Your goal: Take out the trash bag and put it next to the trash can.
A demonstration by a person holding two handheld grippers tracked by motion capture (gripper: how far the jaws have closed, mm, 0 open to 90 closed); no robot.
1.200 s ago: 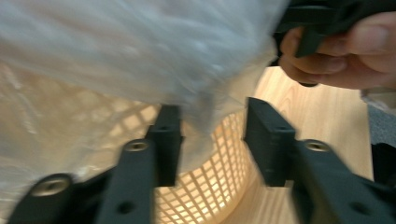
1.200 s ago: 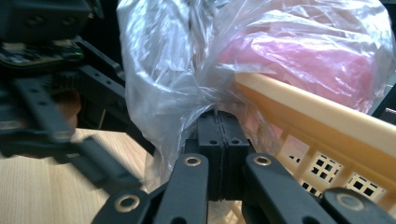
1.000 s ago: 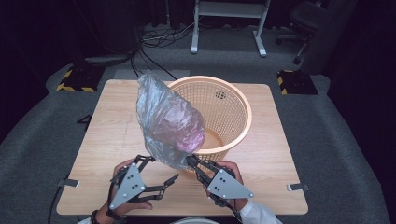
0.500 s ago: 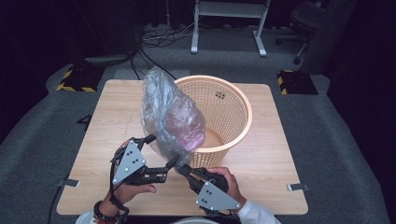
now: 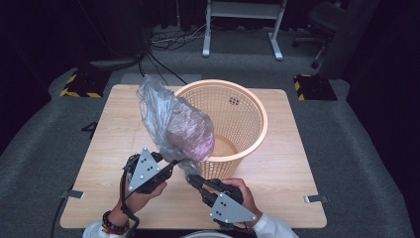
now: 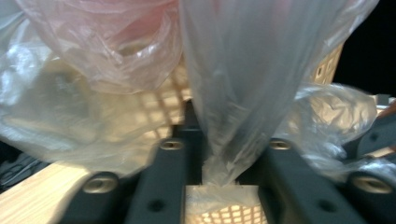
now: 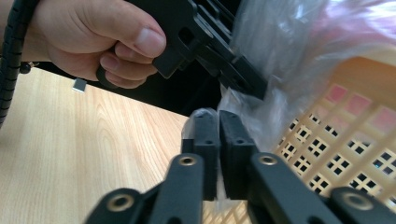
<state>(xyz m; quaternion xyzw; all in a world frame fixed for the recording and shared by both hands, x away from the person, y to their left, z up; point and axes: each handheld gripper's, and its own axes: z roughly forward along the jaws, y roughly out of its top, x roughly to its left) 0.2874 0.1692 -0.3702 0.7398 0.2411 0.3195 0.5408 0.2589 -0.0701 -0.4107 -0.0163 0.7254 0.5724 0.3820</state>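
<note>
Left gripper (image 6: 219, 175): jaws have just been closing and now pinch a gathered fold of the clear plastic bag (image 5: 173, 124), which rises straight up from between the pads. Right gripper (image 7: 218, 122): jaws pressed together on a thin edge of the same bag, just beside the left gripper's tips. Above both sets of fingers the bag stands tall and crumpled, with something pinkish inside. Directly beyond it sits the orange mesh basket (image 5: 257, 116), the bag leaning against its near rim. Both stand over the wooden table (image 5: 297, 163).
</note>
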